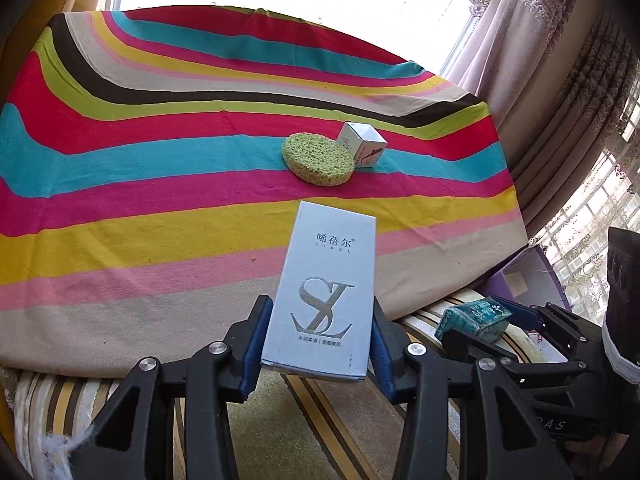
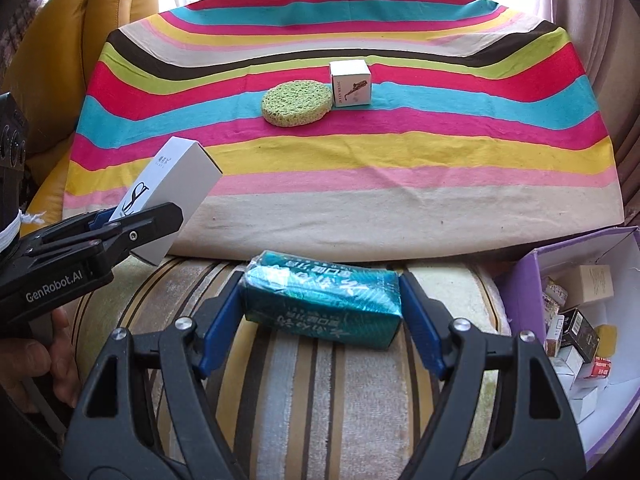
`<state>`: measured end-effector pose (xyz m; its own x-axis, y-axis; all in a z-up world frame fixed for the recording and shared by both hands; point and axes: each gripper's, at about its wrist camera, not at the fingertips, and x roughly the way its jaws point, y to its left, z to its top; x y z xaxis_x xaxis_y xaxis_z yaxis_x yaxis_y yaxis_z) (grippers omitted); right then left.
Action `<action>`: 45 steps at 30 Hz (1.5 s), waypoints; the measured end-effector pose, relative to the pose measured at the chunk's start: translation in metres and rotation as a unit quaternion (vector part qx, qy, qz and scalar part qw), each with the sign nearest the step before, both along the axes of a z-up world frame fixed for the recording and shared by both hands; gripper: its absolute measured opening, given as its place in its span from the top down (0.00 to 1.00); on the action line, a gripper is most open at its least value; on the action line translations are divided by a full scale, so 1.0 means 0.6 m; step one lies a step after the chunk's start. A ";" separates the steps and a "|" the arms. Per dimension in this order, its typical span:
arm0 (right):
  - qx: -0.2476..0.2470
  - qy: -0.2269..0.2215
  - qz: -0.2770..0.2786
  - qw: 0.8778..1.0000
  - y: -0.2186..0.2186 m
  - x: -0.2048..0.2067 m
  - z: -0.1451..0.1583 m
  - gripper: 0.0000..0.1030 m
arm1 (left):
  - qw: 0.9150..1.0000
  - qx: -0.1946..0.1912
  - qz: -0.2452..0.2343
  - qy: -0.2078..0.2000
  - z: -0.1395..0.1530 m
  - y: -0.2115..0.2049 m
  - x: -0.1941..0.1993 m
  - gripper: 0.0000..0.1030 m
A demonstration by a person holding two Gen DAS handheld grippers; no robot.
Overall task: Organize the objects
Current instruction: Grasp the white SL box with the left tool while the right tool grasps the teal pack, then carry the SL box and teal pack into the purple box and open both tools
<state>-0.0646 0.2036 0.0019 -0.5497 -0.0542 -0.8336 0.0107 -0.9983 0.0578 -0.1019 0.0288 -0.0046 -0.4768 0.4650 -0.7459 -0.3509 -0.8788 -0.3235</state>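
Note:
My left gripper (image 1: 318,344) is shut on a tall pale blue box (image 1: 326,288) with an "SL" logo, held above the near edge of the striped cloth; the box also shows in the right wrist view (image 2: 176,188). My right gripper (image 2: 322,312) is shut on a teal wrapped packet (image 2: 324,302), held over the striped cushion; the packet also shows in the left wrist view (image 1: 474,318). A round green sponge (image 1: 318,159) (image 2: 297,104) lies on the cloth, touching a small white cube box (image 1: 362,144) (image 2: 351,83).
The striped cloth (image 2: 360,168) covers a table. A purple open box (image 2: 580,304) holding several small boxes sits at the lower right. A striped cushion (image 2: 320,400) lies below the grippers. A yellow chair (image 2: 96,8) stands far left; curtains (image 1: 560,80) hang at right.

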 end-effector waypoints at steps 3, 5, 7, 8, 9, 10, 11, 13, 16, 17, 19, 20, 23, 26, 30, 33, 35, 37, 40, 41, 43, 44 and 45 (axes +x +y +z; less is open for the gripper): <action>-0.005 0.004 -0.015 1.000 0.024 0.009 0.004 0.24 | 1.000 0.003 -0.013 0.003 0.002 0.018 0.009 0.55; -0.009 0.006 -0.026 1.000 0.042 0.013 0.006 0.24 | 1.000 0.004 -0.018 0.004 0.003 0.030 0.012 0.55; -0.013 0.009 -0.038 0.999 0.061 0.019 0.009 0.24 | 1.000 0.006 -0.024 0.003 0.004 0.042 0.015 0.55; -0.015 0.011 -0.044 0.999 0.070 0.024 0.011 0.24 | 1.000 0.007 -0.027 0.003 0.004 0.048 0.018 0.55; -0.017 0.013 -0.049 0.999 0.080 0.027 0.013 0.24 | 1.000 0.007 -0.030 0.004 0.004 0.054 0.019 0.55; -0.018 0.015 -0.055 0.998 0.089 0.030 0.015 0.24 | 0.999 0.008 -0.034 0.004 0.005 0.061 0.020 0.55; -0.020 0.016 -0.060 0.998 0.097 0.033 0.016 0.24 | 0.999 0.009 -0.037 0.004 0.005 0.068 0.021 0.55; -0.026 0.018 -0.071 0.997 0.115 0.036 0.019 0.24 | 0.999 0.011 -0.044 0.005 0.006 0.082 0.024 0.55; -0.034 0.023 -0.087 0.995 0.141 0.044 0.024 0.24 | 0.998 0.014 -0.058 0.005 0.008 0.109 0.029 0.55; -0.035 0.024 -0.091 0.995 0.149 0.047 0.026 0.24 | 0.998 0.015 -0.063 0.005 0.009 0.118 0.030 0.55; -0.039 0.027 -0.099 0.994 0.165 0.054 0.030 0.24 | 0.997 0.015 -0.077 0.007 0.010 0.141 0.036 0.55; -0.041 0.029 -0.104 0.993 0.175 0.059 0.033 0.24 | 0.996 0.013 -0.085 0.009 0.012 0.152 0.039 0.55; -0.045 0.032 -0.121 0.991 0.206 0.072 0.036 0.24 | 0.994 0.014 -0.106 0.014 0.015 0.181 0.047 0.55; -0.044 0.035 -0.141 0.988 0.242 0.088 0.039 0.24 | 0.992 0.014 -0.123 0.015 0.019 0.208 0.053 0.55; -0.042 0.037 -0.173 0.983 0.295 0.110 0.039 0.24 | 0.989 0.012 -0.143 0.019 0.024 0.242 0.062 0.55; -0.040 0.038 -0.196 0.979 0.334 0.128 0.039 0.24 | 0.987 0.009 -0.160 0.019 0.028 0.271 0.069 0.55; -0.041 0.038 -0.212 0.976 0.360 0.139 0.038 0.24 | 0.985 0.008 -0.171 0.019 0.030 0.291 0.073 0.55; -0.040 0.038 -0.226 0.972 0.383 0.149 0.037 0.24 | 0.983 0.007 -0.183 0.019 0.032 0.310 0.079 0.55; -0.039 0.037 -0.244 0.968 0.413 0.164 0.033 0.24 | 0.979 0.002 -0.201 0.021 0.034 0.340 0.088 0.55; -0.039 0.037 -0.251 0.967 0.422 0.169 0.031 0.24 | 0.978 0.001 -0.207 0.022 0.035 0.350 0.091 0.55; -0.040 0.035 -0.263 0.963 0.440 0.178 0.026 0.24 | 0.976 -0.004 -0.218 0.022 0.035 0.369 0.096 0.55; -0.041 0.034 -0.268 0.962 0.448 0.183 0.023 0.24 | 0.975 -0.007 -0.223 0.021 0.034 0.377 0.097 0.55; -0.042 0.033 -0.274 0.960 0.456 0.187 0.020 0.24 | 0.974 -0.008 -0.227 0.021 0.034 0.385 0.099 0.55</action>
<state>0.0477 0.4773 0.0140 -0.5658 0.1926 -0.8017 -0.5082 -0.8472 0.1551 -0.0426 0.2598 0.0156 -0.2540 0.6233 -0.7396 -0.7173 -0.6343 -0.2882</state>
